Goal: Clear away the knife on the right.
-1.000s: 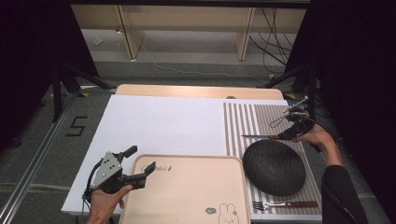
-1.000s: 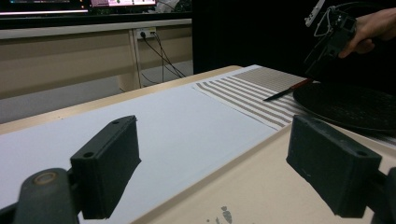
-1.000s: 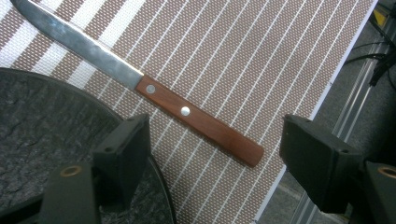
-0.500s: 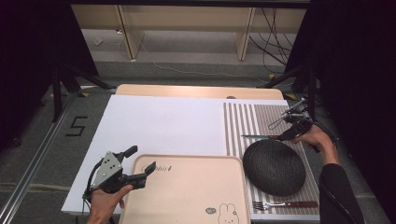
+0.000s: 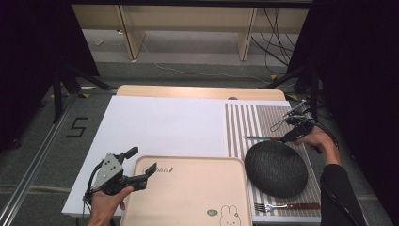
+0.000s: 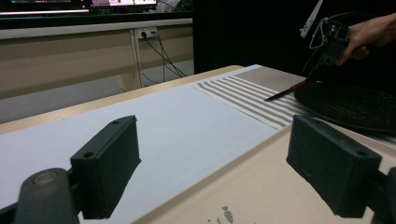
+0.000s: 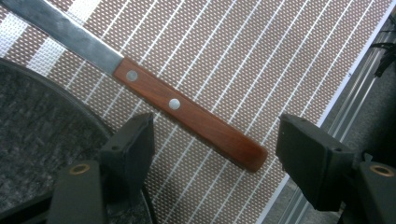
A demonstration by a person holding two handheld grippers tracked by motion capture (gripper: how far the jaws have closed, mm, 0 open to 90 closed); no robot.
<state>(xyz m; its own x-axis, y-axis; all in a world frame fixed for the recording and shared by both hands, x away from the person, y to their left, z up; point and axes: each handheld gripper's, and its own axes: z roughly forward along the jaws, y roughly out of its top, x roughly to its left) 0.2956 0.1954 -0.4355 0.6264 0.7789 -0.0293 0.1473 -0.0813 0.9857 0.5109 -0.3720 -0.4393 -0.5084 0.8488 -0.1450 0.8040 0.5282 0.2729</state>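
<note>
Wooden-handled knife (image 7: 187,112) lies between right gripper's (image 7: 215,154) open jaws.

My knife (image 7: 187,109) had a reddish-brown wooden handle with two silver dots and a grey blade. The mat (image 7: 261,51) under it was brown with thin white stripes. My plate (image 5: 275,168) was dark grey and speckled. My tray (image 5: 188,197) was beige with a little bunny drawing. My grippers' pads (image 7: 312,161) were black.

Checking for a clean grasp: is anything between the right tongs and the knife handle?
No. Right gripper view: bare striped placemat between the open tongs and knife handle.
</note>
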